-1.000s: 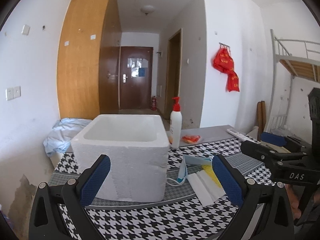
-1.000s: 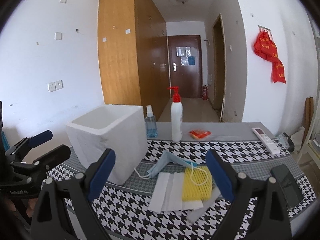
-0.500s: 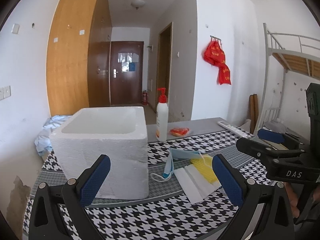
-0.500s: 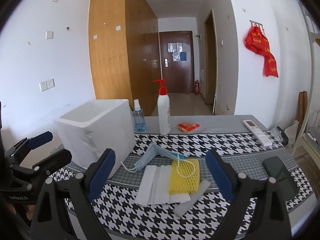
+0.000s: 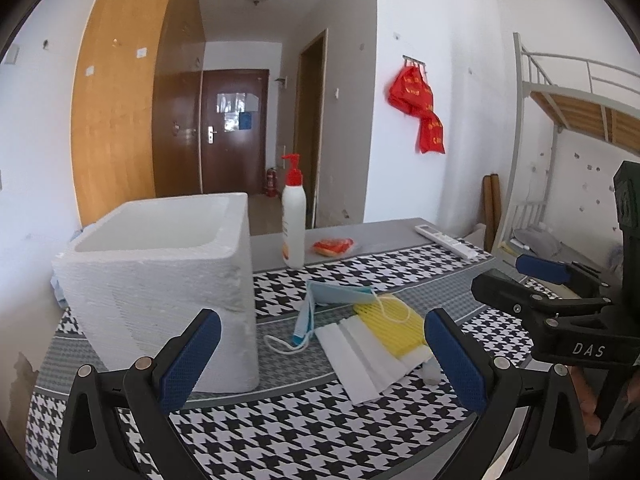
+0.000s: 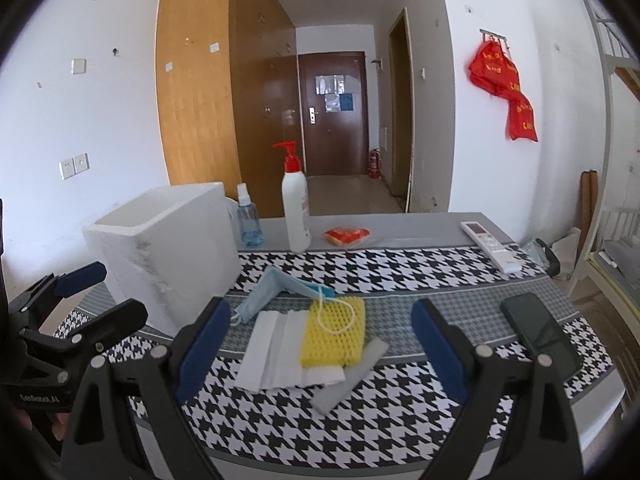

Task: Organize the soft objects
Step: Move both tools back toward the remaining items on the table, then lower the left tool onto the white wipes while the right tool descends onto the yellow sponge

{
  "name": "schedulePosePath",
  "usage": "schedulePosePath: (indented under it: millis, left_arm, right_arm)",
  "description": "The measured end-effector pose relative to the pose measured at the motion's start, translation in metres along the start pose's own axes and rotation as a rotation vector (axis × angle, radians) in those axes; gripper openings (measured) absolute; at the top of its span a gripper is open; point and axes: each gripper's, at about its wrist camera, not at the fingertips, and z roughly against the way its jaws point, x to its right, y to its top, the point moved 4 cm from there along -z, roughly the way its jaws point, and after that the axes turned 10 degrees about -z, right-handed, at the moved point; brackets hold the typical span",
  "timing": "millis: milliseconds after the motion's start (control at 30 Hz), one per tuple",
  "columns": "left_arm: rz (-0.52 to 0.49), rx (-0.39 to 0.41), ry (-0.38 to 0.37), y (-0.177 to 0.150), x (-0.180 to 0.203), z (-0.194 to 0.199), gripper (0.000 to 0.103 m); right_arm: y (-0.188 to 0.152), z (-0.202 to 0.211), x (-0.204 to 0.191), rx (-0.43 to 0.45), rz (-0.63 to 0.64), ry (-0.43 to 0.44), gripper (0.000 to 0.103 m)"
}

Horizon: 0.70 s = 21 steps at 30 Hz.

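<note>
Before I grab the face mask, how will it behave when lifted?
The face mask is thin and stands folded in a tent, so it will probably flop and unfold. It looks very light. One ear loop lies across the yellow mesh, so lifting may drag or snag that; the other loop trails loose on the cloth.

A foam box [image 6: 168, 248] is placed at the left of the table [image 6: 400, 276]. A spray bottle [image 6: 248, 220] is set just behind its right corner, and a pump bottle [image 6: 296, 216] to the right of that. A small packet [image 6: 347, 235] lies further right, and a remote control [image 6: 490, 245] near the far right edge. Before the box, a face mask [image 6: 272, 288] is laid, its loop draped over a mesh foam sleeve [image 6: 333, 332]. The sleeve rests on folded foam sheets [image 6: 276, 350], with a foam strip [image 6: 352, 374] at their right. A phone [image 6: 540, 332] lies well to the right.
</note>
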Motion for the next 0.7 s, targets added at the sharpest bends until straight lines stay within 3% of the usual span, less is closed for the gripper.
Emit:
schedulePosePath:
  millis: [700]
  left_arm:
    - [0.000,-0.117,-0.039,-0.017,0.016,-0.043,0.102]
  right_arm:
    - [-0.021,-0.032,0.030,-0.117,-0.039,-0.030,0.094]
